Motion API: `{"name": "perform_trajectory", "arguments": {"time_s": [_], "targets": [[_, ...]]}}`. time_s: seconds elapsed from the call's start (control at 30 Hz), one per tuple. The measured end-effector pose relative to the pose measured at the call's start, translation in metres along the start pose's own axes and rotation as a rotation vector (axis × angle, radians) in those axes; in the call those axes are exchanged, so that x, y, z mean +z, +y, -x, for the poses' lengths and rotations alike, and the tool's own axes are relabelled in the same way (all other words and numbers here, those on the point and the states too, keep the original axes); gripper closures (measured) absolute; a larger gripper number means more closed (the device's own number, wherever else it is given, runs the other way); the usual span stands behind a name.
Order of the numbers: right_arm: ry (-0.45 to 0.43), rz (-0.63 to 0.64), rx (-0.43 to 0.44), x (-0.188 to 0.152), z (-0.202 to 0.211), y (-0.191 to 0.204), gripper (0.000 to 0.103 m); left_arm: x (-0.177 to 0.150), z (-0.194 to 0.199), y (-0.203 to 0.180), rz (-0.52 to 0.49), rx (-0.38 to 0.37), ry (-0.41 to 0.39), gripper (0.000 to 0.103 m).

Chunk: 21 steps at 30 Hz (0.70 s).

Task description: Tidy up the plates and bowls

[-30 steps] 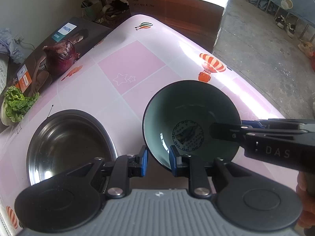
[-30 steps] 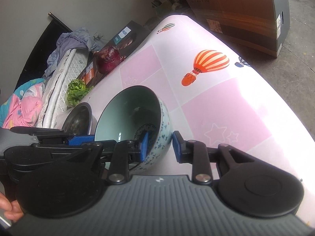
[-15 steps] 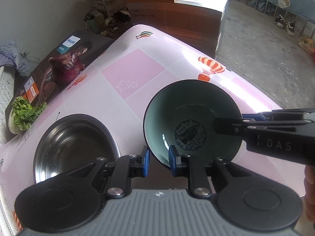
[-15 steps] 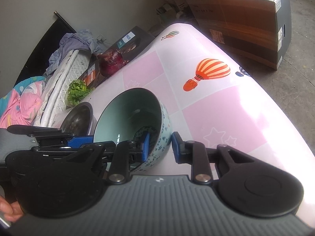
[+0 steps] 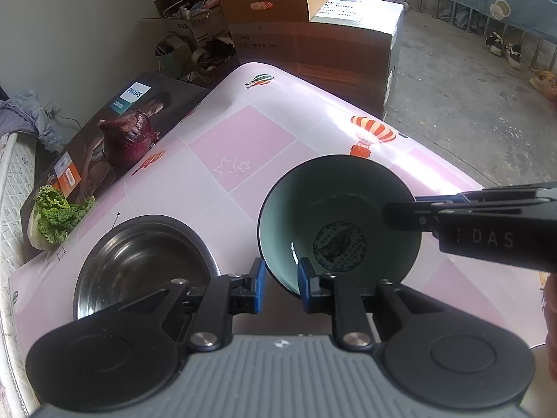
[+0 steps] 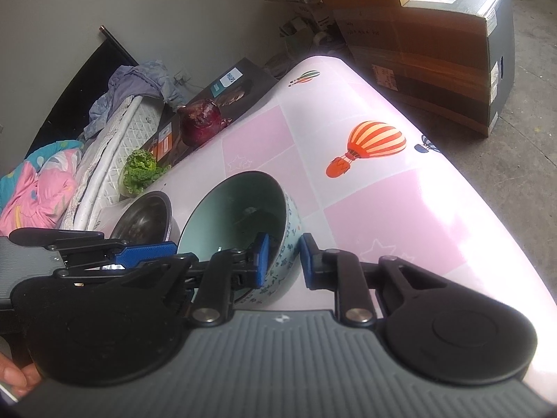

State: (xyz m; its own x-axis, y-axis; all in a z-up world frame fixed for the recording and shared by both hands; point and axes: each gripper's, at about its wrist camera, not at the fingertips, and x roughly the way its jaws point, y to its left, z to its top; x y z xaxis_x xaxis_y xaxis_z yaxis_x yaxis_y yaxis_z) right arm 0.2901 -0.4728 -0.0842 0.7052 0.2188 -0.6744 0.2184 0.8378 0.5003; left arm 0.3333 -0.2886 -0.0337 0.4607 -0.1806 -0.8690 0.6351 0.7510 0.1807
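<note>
Landmark: pale-green ceramic bowl (image 5: 339,223) with dark rim, printed medallion inside and blue floral outside wall (image 6: 289,244); tilted, lifted off the pink checked tablecloth (image 5: 240,146) with balloon prints.
Left gripper (image 5: 280,280): black fingers with blue pads, at the near rim of the green bowl; clamped on that rim, one pad inside and one outside.
Right gripper (image 6: 283,257): at the bowl's right-hand wall, one blue pad inside, the other outside; jaws closing with the wall between them; outer pad just beside the wall, contact not clear.
Right gripper in the left view (image 5: 470,223): reaching in from the right of the bowl, over its rim.
Left gripper in the right view (image 6: 146,252): blue pad at the bowl's left edge.
Round stainless-steel bowl (image 5: 139,264): on the cloth just left of the green bowl, upright, empty.
Leafy green cabbage (image 5: 55,217): further left of the green bowl, beyond the steel one, at the table edge.
Dark red cabbage (image 5: 128,139): beyond and left of the green bowl, resting on a dark flat printed box (image 5: 139,104).
Brown cardboard boxes (image 5: 313,52): on the floor well beyond the green bowl, past the far table end.
Hand (image 6: 14,378): fingertips visible at the lower left edge, behind the left gripper.
</note>
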Motion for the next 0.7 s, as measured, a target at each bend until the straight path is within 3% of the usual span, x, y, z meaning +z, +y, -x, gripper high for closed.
{"name": "perform_trajectory", "arguments": {"time_s": [0.33, 0.7], "targets": [[0.002, -0.058, 0.027, 0.0, -0.004, -0.014, 0.086, 0.006, -0.014, 0.013, 0.084, -0.079, 0.069, 0.081], [0.031, -0.076, 0.034, 0.002, -0.017, -0.016, 0.081, 0.01, -0.038, 0.023, 0.17, -0.144, 0.141, 0.078]]}}
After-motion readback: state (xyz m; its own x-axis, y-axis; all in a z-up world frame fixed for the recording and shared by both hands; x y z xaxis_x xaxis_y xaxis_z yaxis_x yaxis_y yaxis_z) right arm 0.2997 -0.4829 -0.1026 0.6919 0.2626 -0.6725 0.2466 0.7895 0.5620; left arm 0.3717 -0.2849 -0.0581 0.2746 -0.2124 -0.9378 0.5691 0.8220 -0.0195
